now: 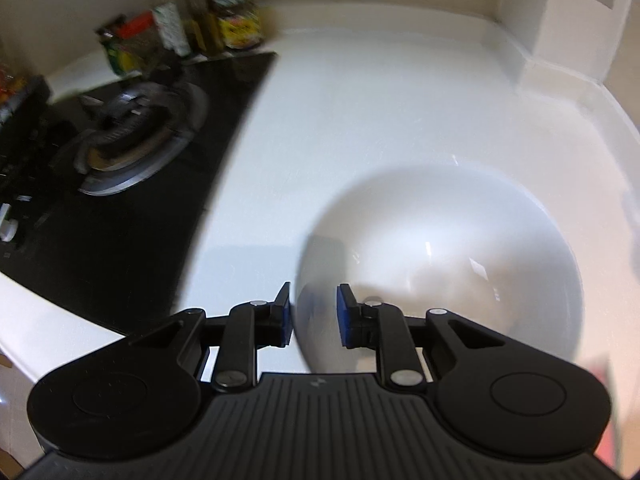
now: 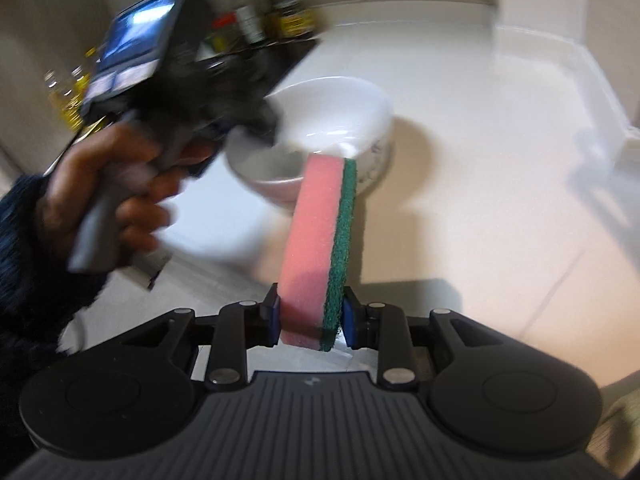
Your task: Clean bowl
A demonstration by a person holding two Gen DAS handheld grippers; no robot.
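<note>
White ceramic fills much of the left wrist view: the bowl (image 1: pixel 440 264) sits tilted, its near rim passing between the blue pads (image 1: pixel 347 316) of the left gripper (image 1: pixel 314 316). Those jaws stand part-way apart around the rim, and the blur there leaves it unclear whether the pads press on it, so I cannot tell if the bowl is truly gripped. From the right wrist view the same bowl (image 2: pixel 320 116) appears lifted and tipped above the pale worktop (image 2: pixel 500 200), with its shadow falling on the surface behind it, and the left gripper (image 2: pixel 256 120) reaches its rim from the left, held by a hand (image 2: pixel 104 184) in a dark fuzzy sleeve (image 2: pixel 20 248). The right gripper (image 2: pixel 310 316) has its jaws closed on a sponge (image 2: pixel 316 240), pink foam with a green scouring layer on its right face; the sponge stands on end and its far tip reaches the bowl's near rim, close to or touching it. A black hob (image 1: pixel 120 208) with a round burner (image 1: pixel 132 136) is set into the worktop's left part, and jars and bottles (image 1: pixel 180 32), blurred, crowd the far left corner by the wall. The worktop (image 1: pixel 360 112) runs bare toward its far right corner, where a raised white ledge (image 1: pixel 560 68) meets the wall.
</note>
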